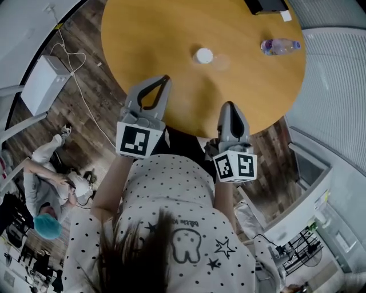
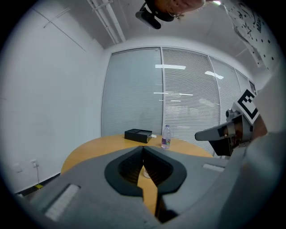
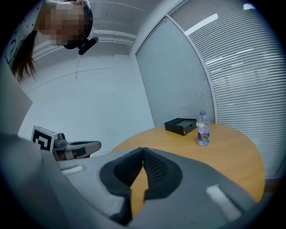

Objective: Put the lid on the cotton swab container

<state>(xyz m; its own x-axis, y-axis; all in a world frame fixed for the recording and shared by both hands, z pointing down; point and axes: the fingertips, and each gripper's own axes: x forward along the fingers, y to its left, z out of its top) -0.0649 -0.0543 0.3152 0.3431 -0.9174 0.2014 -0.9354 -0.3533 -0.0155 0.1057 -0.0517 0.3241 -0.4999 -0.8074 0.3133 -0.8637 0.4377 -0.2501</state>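
Observation:
A small white round piece, the cotton swab container or its lid (image 1: pixel 204 55), sits on the round wooden table (image 1: pixel 171 34). A faint clear round piece (image 1: pixel 221 62) lies just to its right; I cannot tell which is the lid. My left gripper (image 1: pixel 166 77) hovers over the table's near edge, short of the white piece, shut with nothing between its jaws. In the left gripper view the tips (image 2: pixel 143 147) meet, and the white piece (image 2: pixel 145 172) shows through the gap below them. My right gripper (image 1: pixel 229 103) (image 3: pixel 143 149) is also shut and empty, at the table's near edge.
A water bottle (image 1: pixel 279 46) (image 2: pixel 166 137) (image 3: pixel 203 129) lies or stands at the table's far right. A black box (image 1: pixel 266 5) (image 2: pixel 138 135) (image 3: pixel 180 125) rests at the far edge. Slatted blinds close off the room behind. Another person sits on the floor at the left.

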